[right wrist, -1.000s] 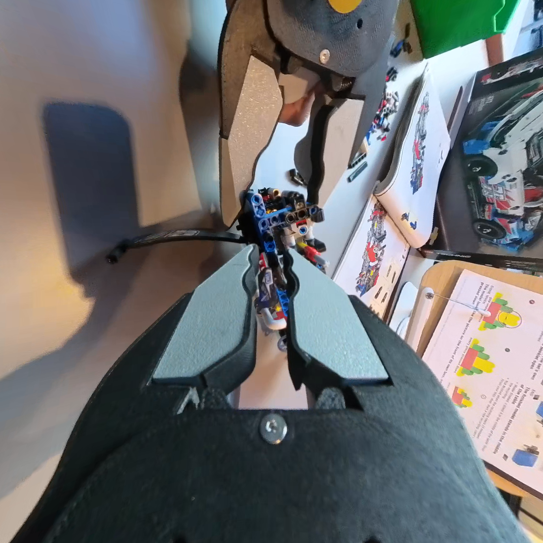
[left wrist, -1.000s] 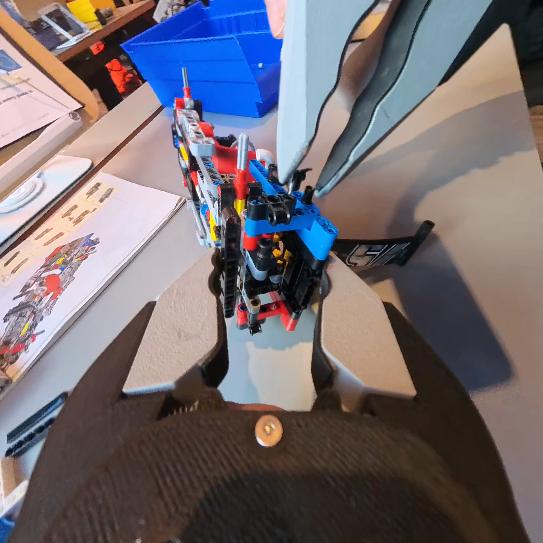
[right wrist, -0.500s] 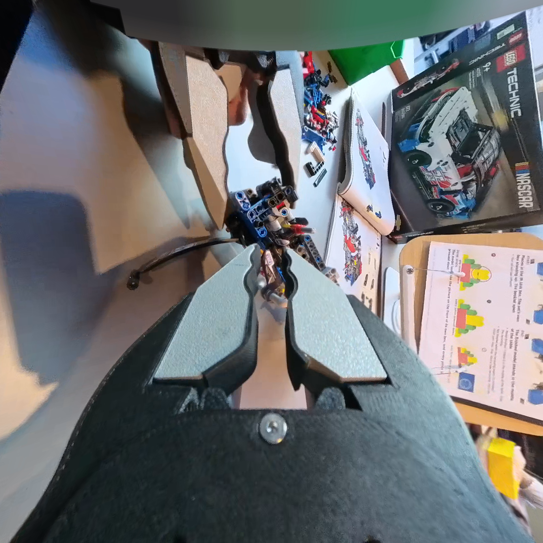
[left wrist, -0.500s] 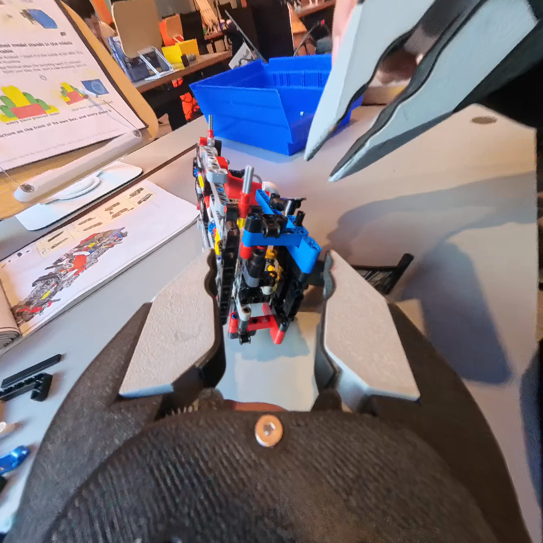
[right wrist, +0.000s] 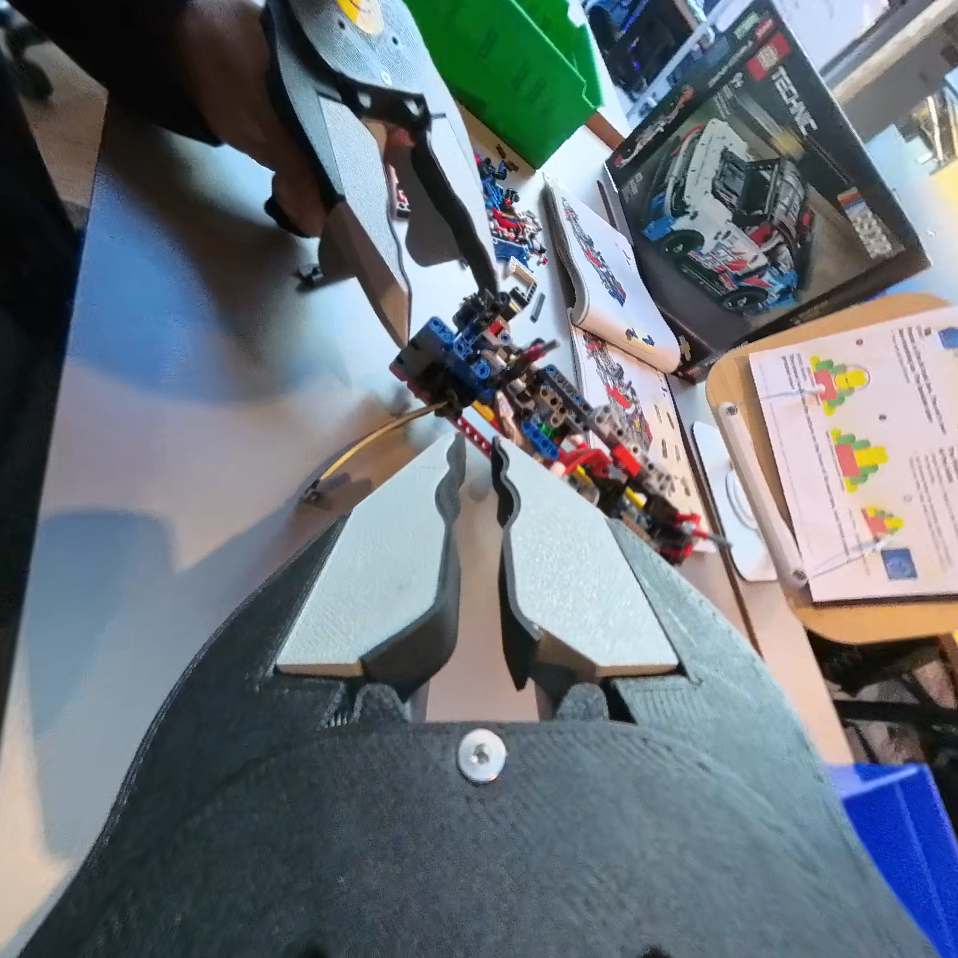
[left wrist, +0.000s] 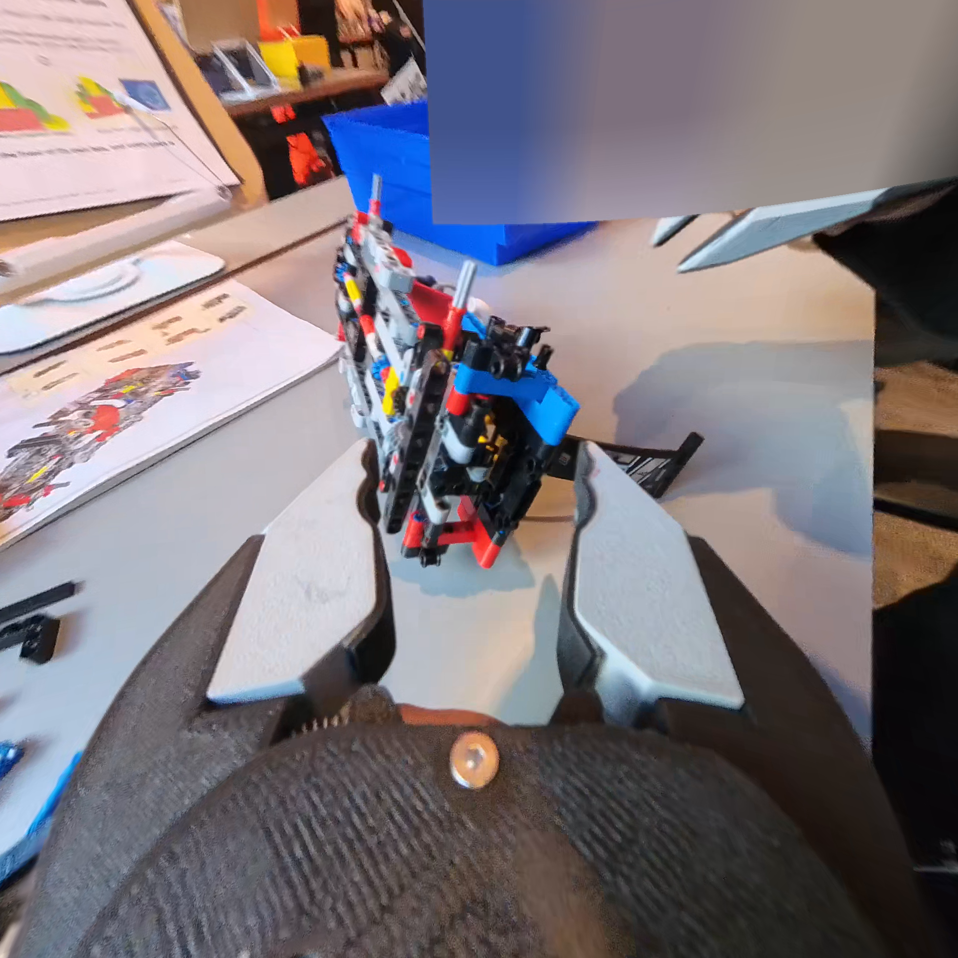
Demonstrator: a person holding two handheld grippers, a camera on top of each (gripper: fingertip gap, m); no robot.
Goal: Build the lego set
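The partly built lego model (left wrist: 456,414), made of red, blue, black and grey beams, stands on its edge on the grey table and leans right. My left gripper (left wrist: 474,456) is open, with its jaws astride the model's near end; a slim gap shows at the right finger. A black panel piece (left wrist: 653,461) sticks out from the model's right side. My right gripper (right wrist: 474,446) is shut and empty, with its tips just short of the model (right wrist: 518,394). It also shows in the left wrist view (left wrist: 679,254), far right and off the model. The left gripper (right wrist: 446,316) shows at the model's far end.
A blue bin (left wrist: 383,171) stands behind the model. An open instruction booklet (left wrist: 129,394) lies on the left. The set's box (right wrist: 751,181), a green bin (right wrist: 508,67) and several loose pieces (right wrist: 510,228) are beyond. Black pieces (left wrist: 31,622) lie near left. The table edge (left wrist: 873,466) runs along the right.
My right gripper has drawn back from the top of the model and off to the side, its jaws closer together. The left gripper has eased off slightly, and the model leans more.
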